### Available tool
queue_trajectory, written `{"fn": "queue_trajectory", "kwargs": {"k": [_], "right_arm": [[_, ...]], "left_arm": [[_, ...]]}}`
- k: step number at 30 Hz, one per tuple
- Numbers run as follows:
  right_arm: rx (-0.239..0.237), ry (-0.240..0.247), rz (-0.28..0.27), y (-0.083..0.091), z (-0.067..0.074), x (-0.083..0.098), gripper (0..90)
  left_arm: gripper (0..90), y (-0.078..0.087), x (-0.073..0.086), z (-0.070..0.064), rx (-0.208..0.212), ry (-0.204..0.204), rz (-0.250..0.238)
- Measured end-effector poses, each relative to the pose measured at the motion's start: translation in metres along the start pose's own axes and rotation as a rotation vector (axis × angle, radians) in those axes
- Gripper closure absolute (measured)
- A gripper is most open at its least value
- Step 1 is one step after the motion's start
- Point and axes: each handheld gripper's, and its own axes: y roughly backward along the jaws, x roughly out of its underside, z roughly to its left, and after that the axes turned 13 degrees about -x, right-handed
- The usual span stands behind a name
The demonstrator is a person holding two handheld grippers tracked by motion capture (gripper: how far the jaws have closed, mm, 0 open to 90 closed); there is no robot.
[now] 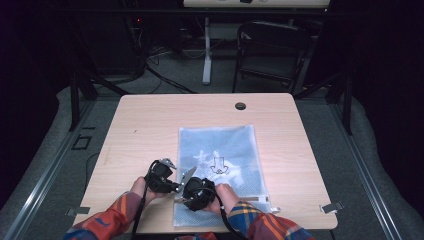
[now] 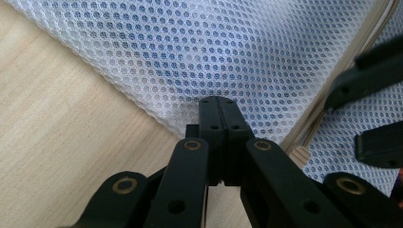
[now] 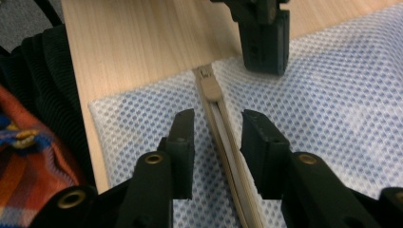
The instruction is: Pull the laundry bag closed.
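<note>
A white mesh bag point(image 1: 220, 150) with blue cloth inside lies flat on the wooden table point(image 1: 145, 125). A beige zipper point(image 3: 219, 118) runs along the bag's near edge. My left gripper point(image 2: 216, 102) is shut, pinching the bag's mesh point(image 2: 199, 52) at its edge close to the zipper's end. From the right gripper view the left gripper point(image 3: 263, 42) comes down from the top onto the mesh. My right gripper point(image 3: 221, 137) is open just above the bag, one jaw on each side of the zipper. In the high view both grippers, left point(image 1: 176, 187) and right point(image 1: 192, 196), meet at the bag's near left corner.
A round cable hole point(image 1: 240, 106) sits near the table's far edge. Metal clips point(image 1: 331, 206) stick out at the front corners. A dark chair point(image 1: 270, 50) and a white desk leg point(image 1: 206, 50) stand beyond the table. Plaid sleeves point(image 1: 270, 225) reach in from the bottom.
</note>
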Motion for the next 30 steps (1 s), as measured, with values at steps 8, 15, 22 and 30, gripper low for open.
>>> {"fn": "queue_trajectory", "kwargs": {"k": [8, 15, 22, 30], "right_arm": [[-0.008, 0.006, 0.002, -0.015, -0.001, -0.012, 71.3], [-0.023, 0.005, 0.008, -0.022, -0.005, -0.014, 75.4], [-0.01, 0.009, 0.027, -0.029, -0.003, -0.011, 80.7], [0.005, 0.018, 0.019, -0.031, -0.002, -0.009, 81.0]], "left_arm": [[90.0, -0.002, 0.001, 0.001, 0.009, 0.01, -0.005], [90.0, -0.002, 0.0, 0.002, 0.007, -0.001, -0.003], [88.9, 0.001, 0.0, 0.002, 0.008, 0.003, -0.006], [88.6, 0.01, 0.004, 0.002, 0.044, 0.011, 0.004]]}}
